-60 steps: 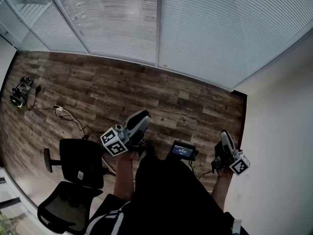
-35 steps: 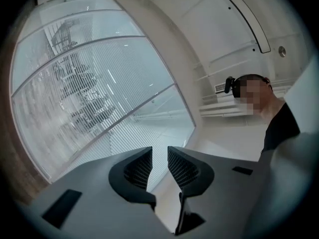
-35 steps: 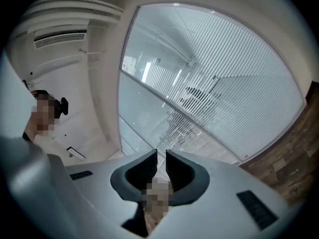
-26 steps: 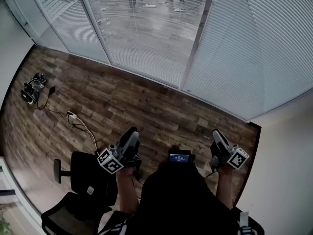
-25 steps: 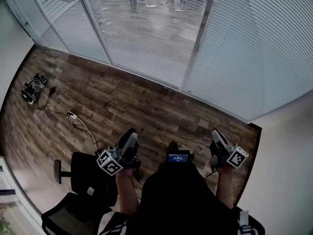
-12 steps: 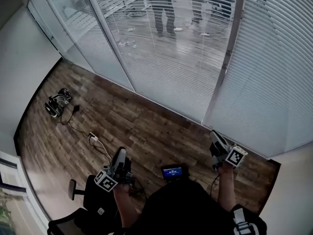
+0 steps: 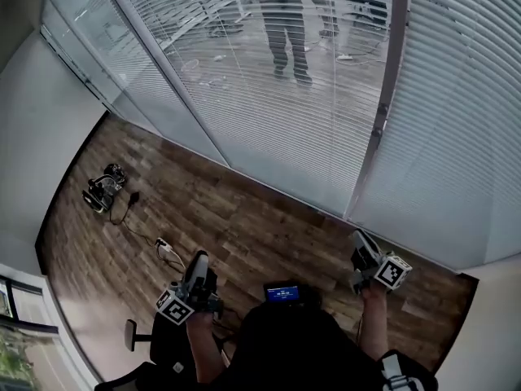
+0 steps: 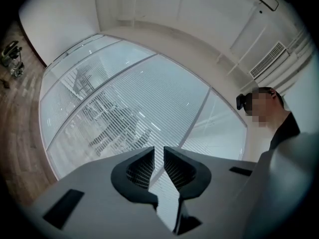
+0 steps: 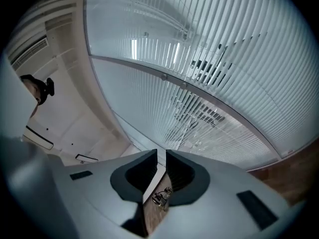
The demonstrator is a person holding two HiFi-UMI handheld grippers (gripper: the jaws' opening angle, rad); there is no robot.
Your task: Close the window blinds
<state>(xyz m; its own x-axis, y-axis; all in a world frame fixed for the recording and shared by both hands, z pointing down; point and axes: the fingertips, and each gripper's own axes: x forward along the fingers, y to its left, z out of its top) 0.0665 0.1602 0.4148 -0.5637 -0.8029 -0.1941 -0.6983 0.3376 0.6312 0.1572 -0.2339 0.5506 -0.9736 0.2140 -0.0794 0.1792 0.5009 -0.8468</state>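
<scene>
Left of the scene, the left gripper [image 7: 198,261] is held above the wood-plank floor [image 7: 244,218], well short of the glass. Its jaws are clenched on nothing, with only slats visible past them in its own view.

The window blinds [image 7: 269,96] hang ahead, across floor-to-ceiling glazing split by a grey mullion [image 7: 378,129]. They are narrow horizontal slats, pale and smooth. On the middle panel they stand tilted open, and a person's legs [image 7: 286,35] show through beyond. The right-hand panel [image 7: 464,112] reads as a near-solid surface, judged already closed.

Handling assessment: the slats are likely thin, light and easily bent or creased, so they should not be gripped directly. The proper hold would be a tilt wand or cord, slender and probably slippery in hard jaws. No such control can be picked out with certainty in any view.

At right, the right gripper [image 7: 359,239] is likewise clamped together and empty, pointing roughly level at the glazing, not touching it.
</scene>
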